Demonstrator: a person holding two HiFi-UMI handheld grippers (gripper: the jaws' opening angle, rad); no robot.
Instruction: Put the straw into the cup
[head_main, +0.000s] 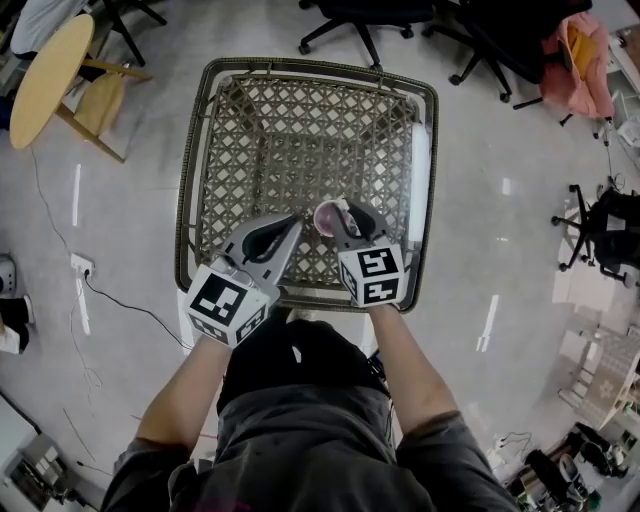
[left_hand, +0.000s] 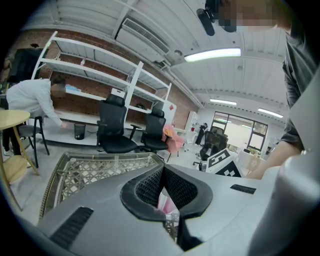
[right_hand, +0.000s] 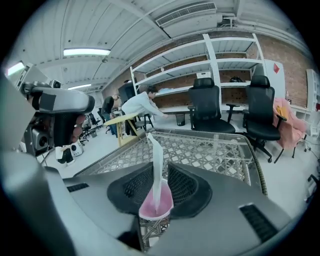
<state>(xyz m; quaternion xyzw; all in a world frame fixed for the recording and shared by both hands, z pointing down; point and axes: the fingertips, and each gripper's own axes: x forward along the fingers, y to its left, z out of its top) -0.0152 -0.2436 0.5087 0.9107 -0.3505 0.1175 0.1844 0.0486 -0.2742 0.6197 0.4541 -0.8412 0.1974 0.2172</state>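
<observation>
On the woven wicker table (head_main: 196, 180), near its front edge, my right gripper (head_main: 336, 214) is shut on a small pink cup (head_main: 325, 217). In the right gripper view the cup (right_hand: 156, 205) sits between the two dark pads, and a white paper-wrapped straw (right_hand: 157, 165) stands upright in it, rising above the rim. My left gripper (head_main: 289, 227) is just left of the cup, its jaws shut with nothing between them. In the left gripper view the pads (left_hand: 150, 186) meet at their tips, and a bit of the pink cup (left_hand: 165, 203) shows through the gap below.
A round wooden table (head_main: 46, 66) stands at the far left. Black office chairs (head_main: 352, 14) and a pink cloth (head_main: 580, 52) are beyond the wicker table. A power strip and cable (head_main: 81, 266) lie on the floor. A person (left_hand: 31, 98) bends at the white shelves.
</observation>
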